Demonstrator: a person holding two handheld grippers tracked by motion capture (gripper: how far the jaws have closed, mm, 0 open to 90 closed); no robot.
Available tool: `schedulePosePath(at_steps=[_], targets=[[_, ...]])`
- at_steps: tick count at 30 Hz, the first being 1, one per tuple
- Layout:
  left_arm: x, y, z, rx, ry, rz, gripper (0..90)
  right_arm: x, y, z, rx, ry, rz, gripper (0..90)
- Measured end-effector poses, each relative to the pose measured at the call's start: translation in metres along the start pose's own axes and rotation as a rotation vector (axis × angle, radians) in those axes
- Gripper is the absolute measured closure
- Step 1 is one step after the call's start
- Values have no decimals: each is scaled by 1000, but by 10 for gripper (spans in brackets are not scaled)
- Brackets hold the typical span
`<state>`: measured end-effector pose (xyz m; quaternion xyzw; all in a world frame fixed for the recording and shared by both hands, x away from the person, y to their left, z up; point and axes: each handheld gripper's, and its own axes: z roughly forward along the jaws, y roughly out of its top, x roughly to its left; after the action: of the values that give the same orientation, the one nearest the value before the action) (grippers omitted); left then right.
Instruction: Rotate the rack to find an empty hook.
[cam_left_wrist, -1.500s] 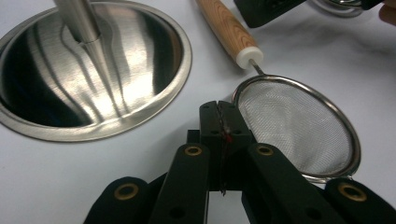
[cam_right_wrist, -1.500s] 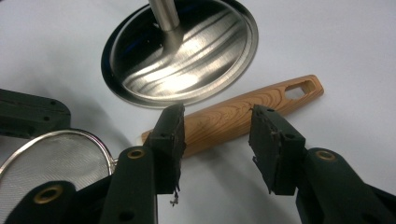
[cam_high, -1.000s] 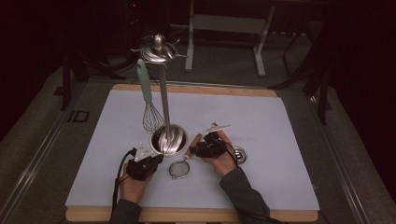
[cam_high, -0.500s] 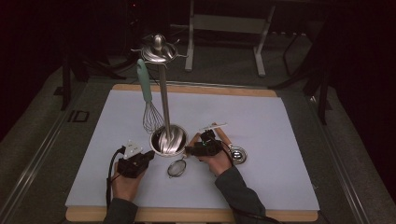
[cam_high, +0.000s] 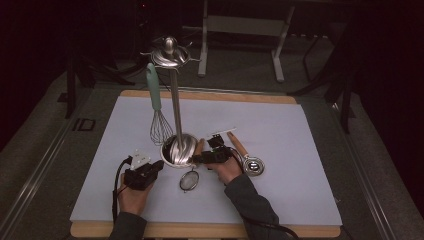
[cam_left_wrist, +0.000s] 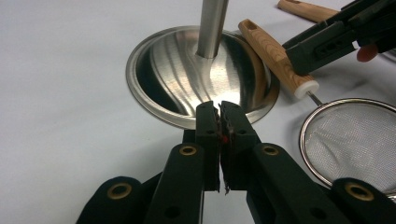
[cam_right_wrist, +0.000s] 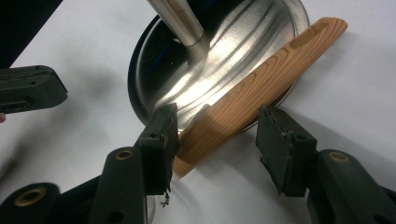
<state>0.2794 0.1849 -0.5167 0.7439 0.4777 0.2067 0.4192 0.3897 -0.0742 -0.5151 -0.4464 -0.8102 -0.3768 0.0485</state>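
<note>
A steel utensil stand (cam_high: 177, 150) rises from its domed base (cam_left_wrist: 187, 74), and a teal-handled whisk (cam_high: 159, 120) hangs from its top ring. A small mesh strainer (cam_high: 189, 181) lies in front, its wooden handle (cam_right_wrist: 261, 84) leaning on the base rim. My right gripper (cam_right_wrist: 217, 116) is open astride that handle. Its jaws have just been opening, and its right pad stands clear of the wood. My left gripper (cam_left_wrist: 219, 105) points at the base's front rim. Its pads are almost together with nothing between them, after just easing apart a crack.
A second wooden-handled utensil (cam_high: 245, 155) with a round metal head lies right of my right hand. All this sits on a pale mat (cam_high: 280, 130) over a wooden board. The table's dark edges and a metal frame (cam_high: 240, 30) lie beyond.
My left gripper has drawn back a little to the left, away from the stand's base. My right gripper has edged left along the strainer handle, with its jaws wider.
</note>
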Motion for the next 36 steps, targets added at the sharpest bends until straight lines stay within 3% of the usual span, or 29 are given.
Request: schedulePosePath(at_steps=[2,6,13,18,25,36], targets=[[0,0,0,-1,1,-1,866,0,0,0,3,8,9,499],[0,0,0,-2,4,0,863,4,0,5,25,72,17,505],[4,0,-4,-16,15,-6,860,11,5,20,52,74,50,557],[9,-1,-7,-22,23,-18,856,12,8,21,54,66,83,601],[12,-2,-7,-17,35,-21,851,9,8,13,25,60,111,689],[22,-5,-5,-30,53,-14,842,9,11,-15,-26,32,55,717]])
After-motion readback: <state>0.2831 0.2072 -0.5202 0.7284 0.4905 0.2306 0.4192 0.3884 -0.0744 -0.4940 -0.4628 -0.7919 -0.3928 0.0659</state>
